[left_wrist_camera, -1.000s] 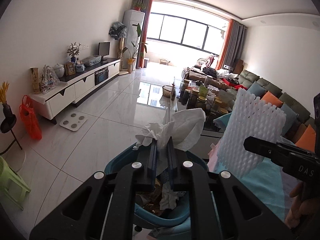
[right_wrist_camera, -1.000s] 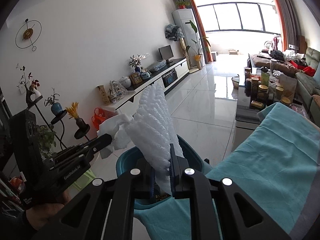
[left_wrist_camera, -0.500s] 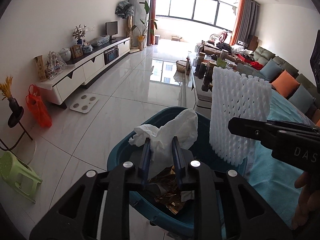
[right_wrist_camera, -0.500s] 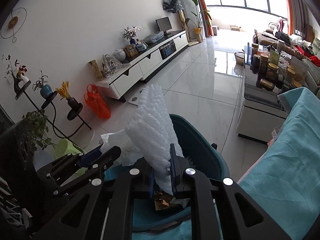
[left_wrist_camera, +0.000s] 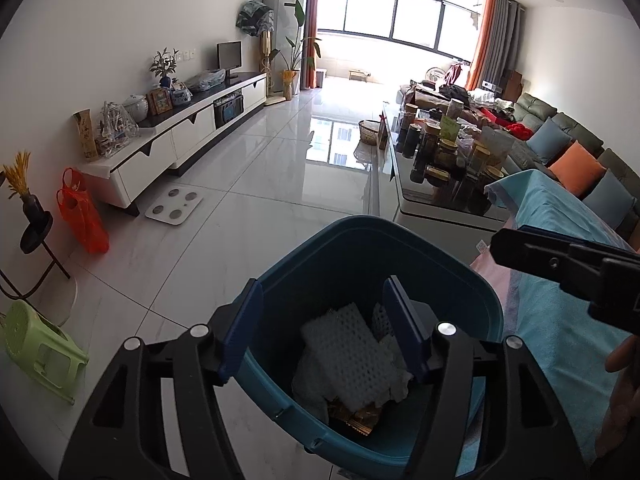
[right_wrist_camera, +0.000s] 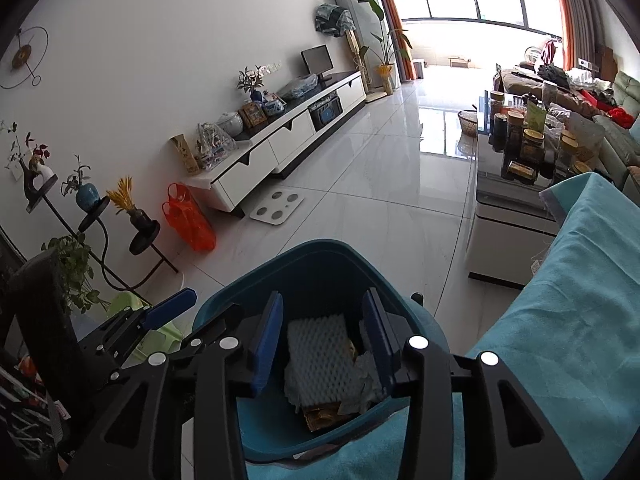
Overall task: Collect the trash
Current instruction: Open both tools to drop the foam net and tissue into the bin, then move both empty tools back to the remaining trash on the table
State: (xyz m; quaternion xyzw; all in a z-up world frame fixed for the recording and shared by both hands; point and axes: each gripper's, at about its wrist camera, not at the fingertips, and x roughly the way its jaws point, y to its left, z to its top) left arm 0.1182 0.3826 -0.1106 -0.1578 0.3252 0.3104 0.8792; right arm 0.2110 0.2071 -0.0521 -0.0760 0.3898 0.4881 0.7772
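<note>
Ribbed white foam netting [left_wrist_camera: 352, 356] lies in the bin [left_wrist_camera: 472, 280]; both tools gape empty.

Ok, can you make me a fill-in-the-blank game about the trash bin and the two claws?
1. The white foam net lies inside the ____ trash bin.
2. Both the left claw and the right claw are ____.
3. The crumpled tissue lies ____ the foam net.
4. Neither claw holds ____.

Missing words: blue; open; beside; anything
</note>
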